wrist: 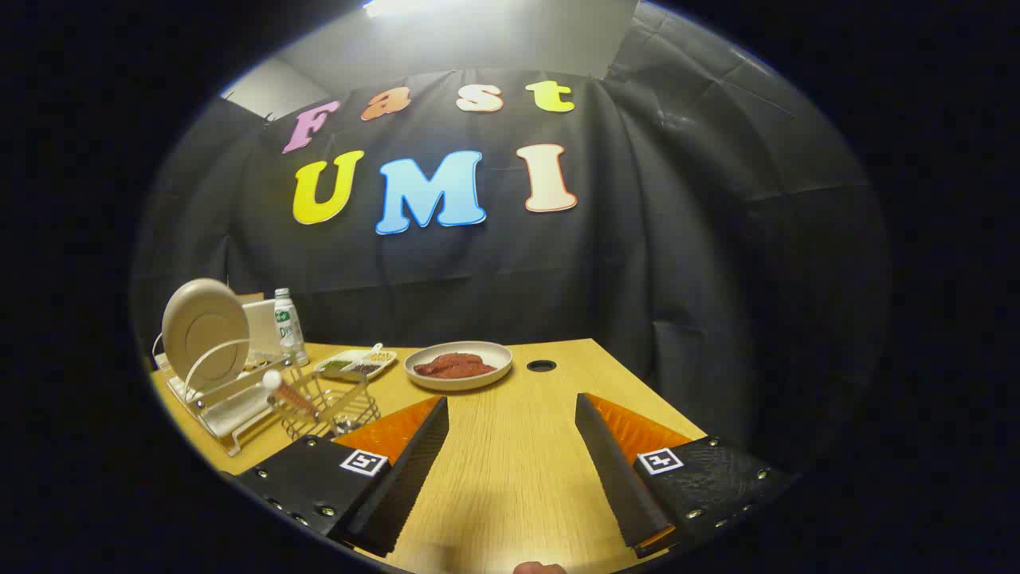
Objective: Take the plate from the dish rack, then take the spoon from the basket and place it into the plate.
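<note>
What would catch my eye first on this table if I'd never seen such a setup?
Probably the gripper, its two fingers spread wide over bare wooden table. Just beyond them sits a bowl of red food. Off to the side, a beige plate stands upright in the dish rack, beside a wire basket.

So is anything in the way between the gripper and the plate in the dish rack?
Partly. The open gripper holds nothing, with bare table ahead. The plate stands upright in the dish rack, off to the left. The wire basket with the spoon sits between it and the left finger.
</note>
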The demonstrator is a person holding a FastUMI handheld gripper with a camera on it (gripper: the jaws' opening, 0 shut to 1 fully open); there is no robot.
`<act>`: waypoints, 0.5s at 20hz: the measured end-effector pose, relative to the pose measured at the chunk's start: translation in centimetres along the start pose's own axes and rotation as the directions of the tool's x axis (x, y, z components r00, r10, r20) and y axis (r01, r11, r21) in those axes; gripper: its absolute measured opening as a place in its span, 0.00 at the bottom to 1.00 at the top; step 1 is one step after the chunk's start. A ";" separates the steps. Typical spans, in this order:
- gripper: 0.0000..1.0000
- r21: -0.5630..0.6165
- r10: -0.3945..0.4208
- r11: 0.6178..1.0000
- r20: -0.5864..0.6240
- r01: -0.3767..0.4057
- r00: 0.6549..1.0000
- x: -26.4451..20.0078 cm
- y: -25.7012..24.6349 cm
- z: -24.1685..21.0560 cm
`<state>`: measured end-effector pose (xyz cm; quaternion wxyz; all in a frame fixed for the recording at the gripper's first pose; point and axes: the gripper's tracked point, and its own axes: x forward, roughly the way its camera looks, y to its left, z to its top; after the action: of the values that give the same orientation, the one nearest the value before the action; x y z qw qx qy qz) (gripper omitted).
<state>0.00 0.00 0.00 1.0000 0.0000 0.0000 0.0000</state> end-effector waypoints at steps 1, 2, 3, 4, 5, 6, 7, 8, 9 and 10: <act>0.98 -0.013 -0.010 1.000 0.024 0.010 1.000 0.3 0.0 2.0; 0.99 -0.037 -0.016 0.999 0.055 0.018 0.998 0.4 0.4 4.9; 0.99 -0.062 -0.019 0.998 0.074 0.024 0.997 0.1 0.9 7.2; 0.98 -0.084 -0.009 0.996 0.089 0.016 0.996 -0.4 1.7 9.6; 0.99 -0.099 0.000 0.995 0.104 0.010 0.995 -1.1 2.9 12.0; 0.98 -0.104 0.006 0.995 0.122 0.007 0.993 -2.0 3.9 14.4; 0.98 -0.103 0.007 0.995 0.137 0.007 0.991 -2.8 4.9 16.6; 0.98 -0.104 0.012 0.995 0.145 0.003 0.989 -3.8 6.1 18.3; 0.98 -0.109 0.011 0.994 0.143 0.004 0.990 -4.6 7.2 19.5; 0.98 -0.106 0.009 0.994 0.140 0.006 0.990 -5.5 8.1 20.6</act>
<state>-5.51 8.13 20.56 0.9961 -0.0533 -0.0703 0.0007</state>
